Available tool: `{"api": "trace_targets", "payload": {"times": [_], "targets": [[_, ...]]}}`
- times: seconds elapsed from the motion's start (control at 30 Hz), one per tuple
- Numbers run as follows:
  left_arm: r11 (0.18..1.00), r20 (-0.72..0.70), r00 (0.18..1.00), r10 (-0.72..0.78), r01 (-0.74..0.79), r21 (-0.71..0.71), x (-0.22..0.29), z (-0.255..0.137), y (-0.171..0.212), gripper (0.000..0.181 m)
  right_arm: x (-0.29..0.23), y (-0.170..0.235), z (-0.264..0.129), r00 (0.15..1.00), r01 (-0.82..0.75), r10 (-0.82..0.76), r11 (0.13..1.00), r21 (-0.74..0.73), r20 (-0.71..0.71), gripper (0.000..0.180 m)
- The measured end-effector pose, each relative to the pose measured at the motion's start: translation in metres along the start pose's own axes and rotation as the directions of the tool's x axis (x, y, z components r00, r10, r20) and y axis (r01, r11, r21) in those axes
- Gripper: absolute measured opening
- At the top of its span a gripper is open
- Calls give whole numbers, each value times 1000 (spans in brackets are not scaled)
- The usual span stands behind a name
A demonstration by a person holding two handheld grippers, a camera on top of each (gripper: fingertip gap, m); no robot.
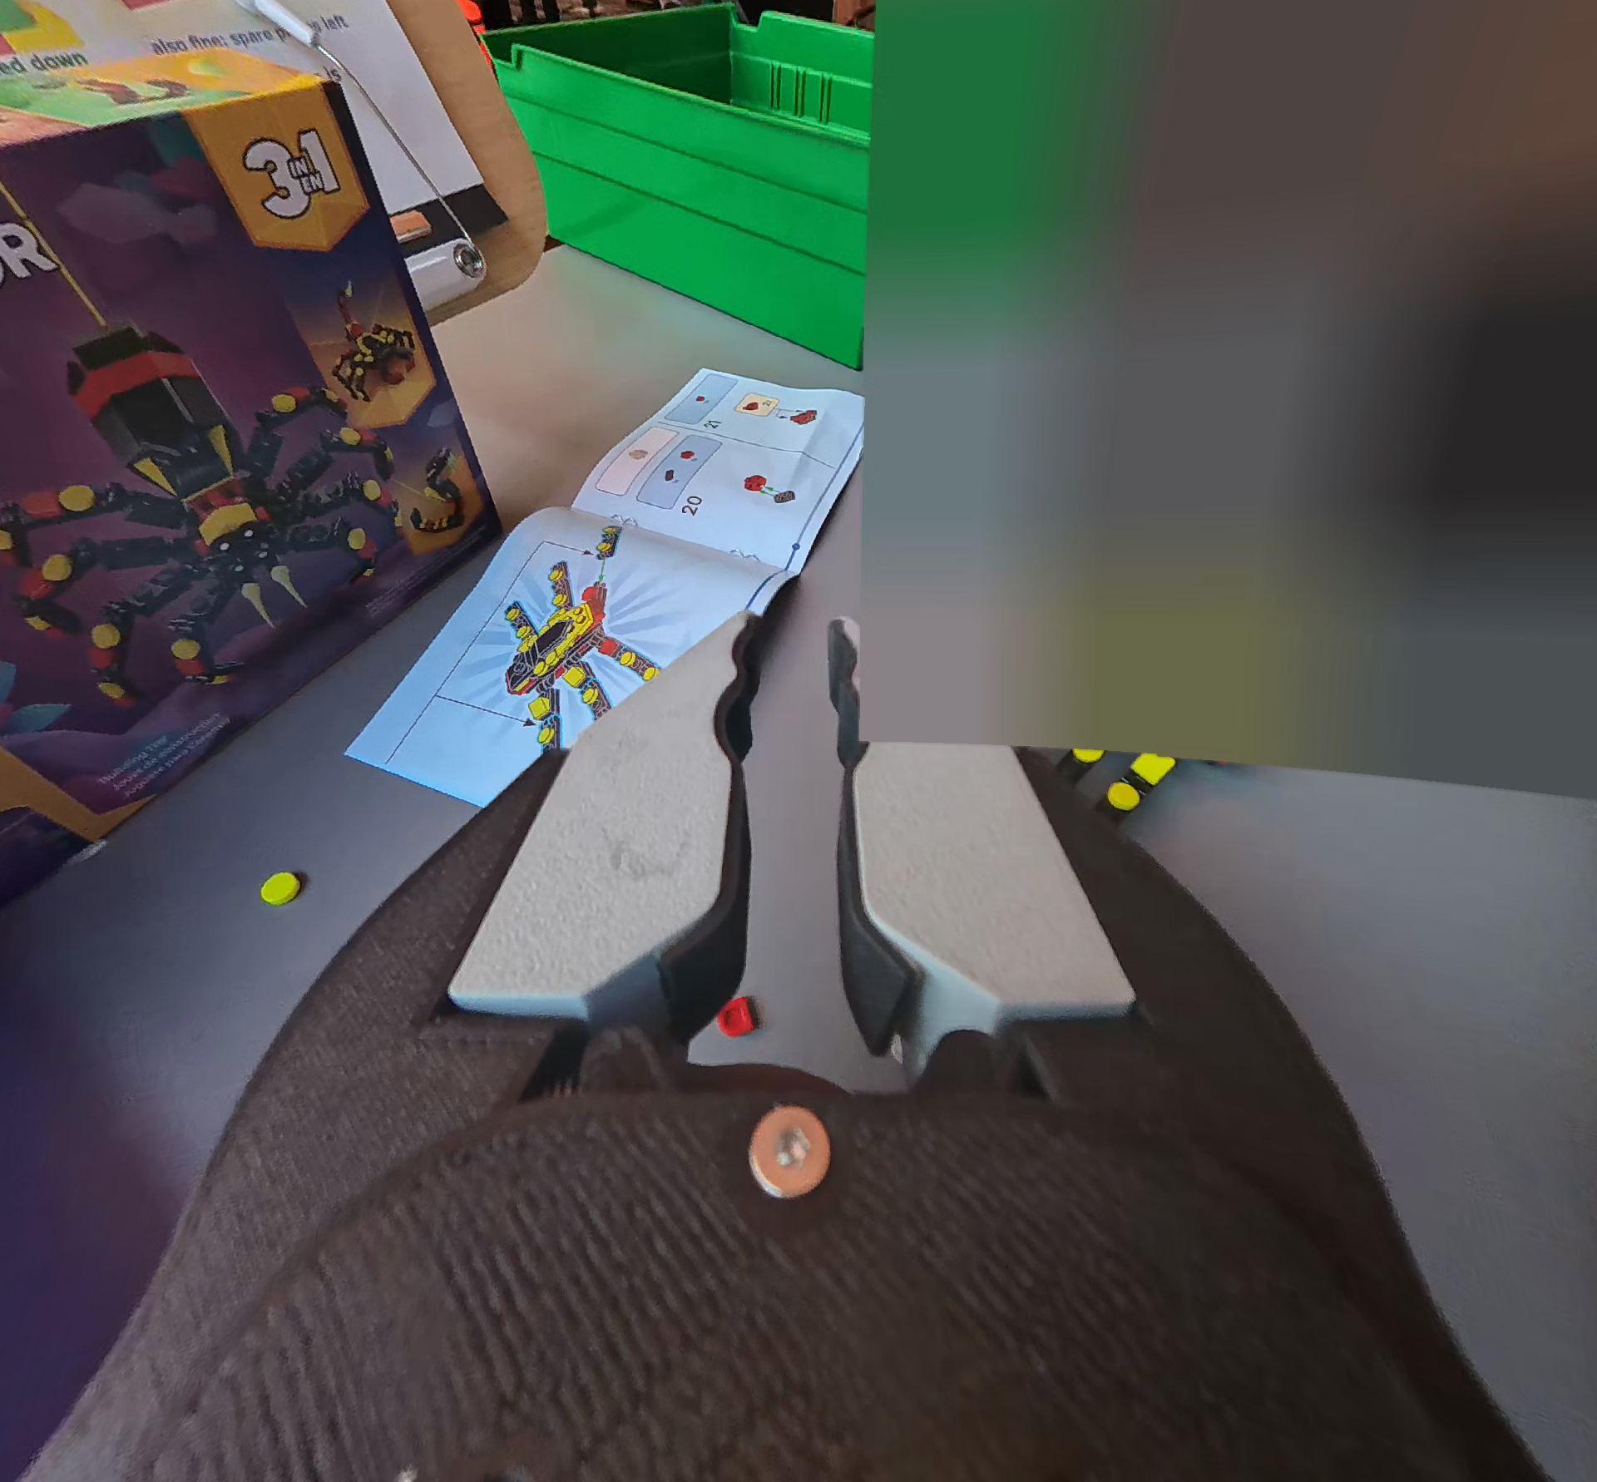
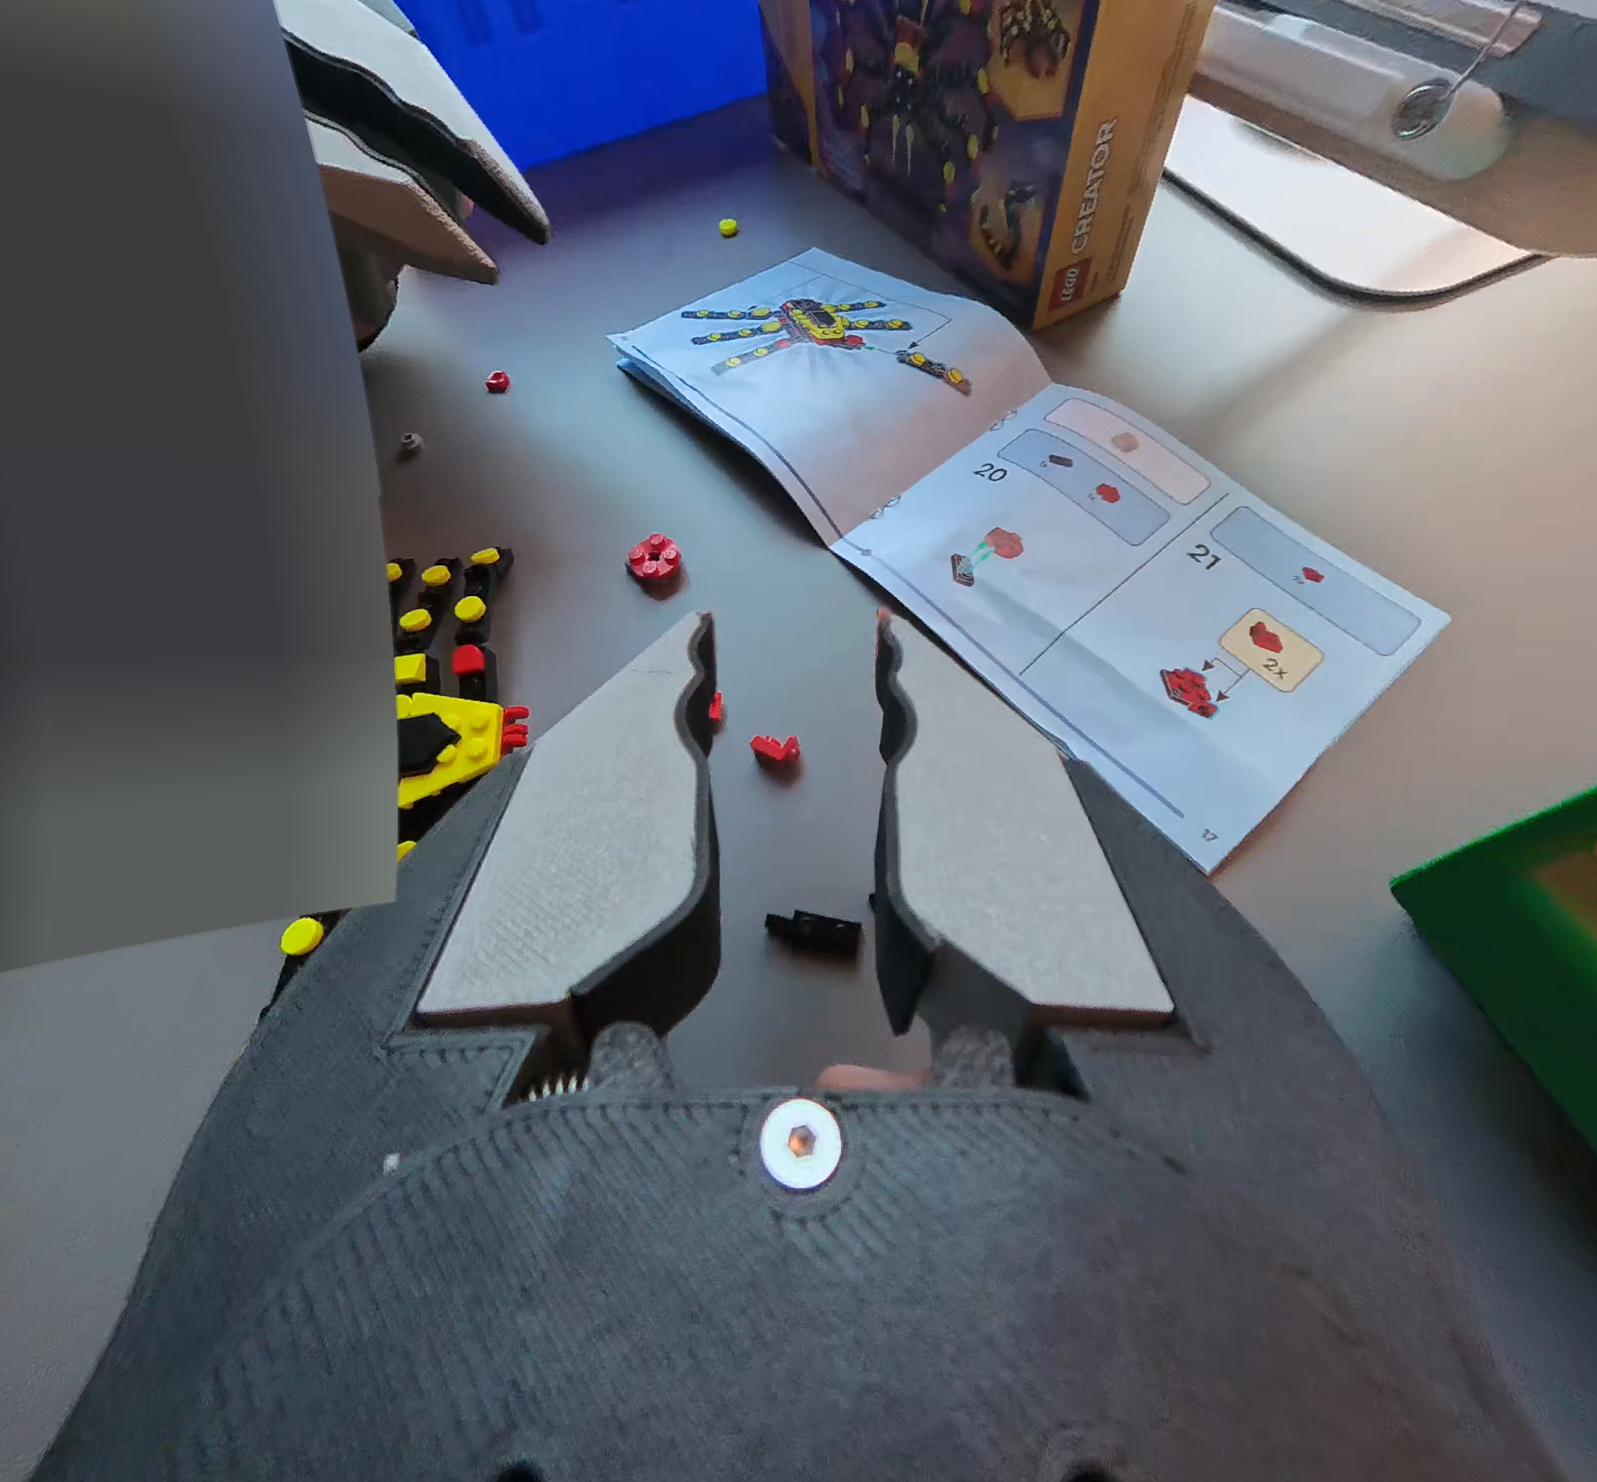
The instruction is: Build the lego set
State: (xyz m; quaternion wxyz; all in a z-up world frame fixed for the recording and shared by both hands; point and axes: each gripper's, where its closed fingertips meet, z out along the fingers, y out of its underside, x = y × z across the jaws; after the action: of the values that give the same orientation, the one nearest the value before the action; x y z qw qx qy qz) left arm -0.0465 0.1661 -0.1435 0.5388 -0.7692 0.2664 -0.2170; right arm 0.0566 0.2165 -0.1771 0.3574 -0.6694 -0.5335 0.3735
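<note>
Two grippers hovering spread and empty over loose pieces; build partway along.

Right gripper (image 2: 795,628) is hanging with jaws apart, nothing between them, over the grey table (image 2: 1296,1095); a small red clip piece (image 2: 775,749) and a black connector (image 2: 814,932) are lying between its fingers' lines, a red round plate (image 2: 654,557) just ahead-left. Left gripper (image 1: 791,637) is likewise gaping, a tiny red piece (image 1: 736,1015) on the table beneath it. Yellow-black spider body (image 2: 449,736) is sitting at left, half hidden by a blur patch. Open instruction booklet (image 2: 1080,568) is showing red-piece steps, so likely next: the red clip. Advice: descending squarely, closing on its flat sides, since small pieces skid easily. Lego box (image 2: 968,84) is standing behind.
</note>
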Motion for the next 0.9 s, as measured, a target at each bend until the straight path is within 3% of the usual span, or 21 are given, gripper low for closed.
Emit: {"api": "trace_targets", "payload": {"times": [0.13,0.37,0.6,0.67,0.77,0.9], "targets": [[1000,-4,1000,-8,8,-4,1,1,1,12,2,1,-2,998,63,-63,998,-5,-1,35],[999,-5,1000,-27,27,-31,-2,0,5,14,-10,13,-2,972,208,-200,976,-63,124,25],[995,18,998,67,-65,-76,-1,-1,13,14,-22,29,6,938,333,-311,932,-145,154,20],[990,-13,994,110,-111,-83,3,2,15,14,-27,27,8,928,359,-337,923,-136,160,19],[973,-175,982,76,-112,-202,27,11,31,19,-35,26,11,918,379,-355,917,-124,179,16],[957,-204,972,116,-165,-241,33,27,29,21,-37,29,14,909,401,-373,905,-143,184,17]]}}
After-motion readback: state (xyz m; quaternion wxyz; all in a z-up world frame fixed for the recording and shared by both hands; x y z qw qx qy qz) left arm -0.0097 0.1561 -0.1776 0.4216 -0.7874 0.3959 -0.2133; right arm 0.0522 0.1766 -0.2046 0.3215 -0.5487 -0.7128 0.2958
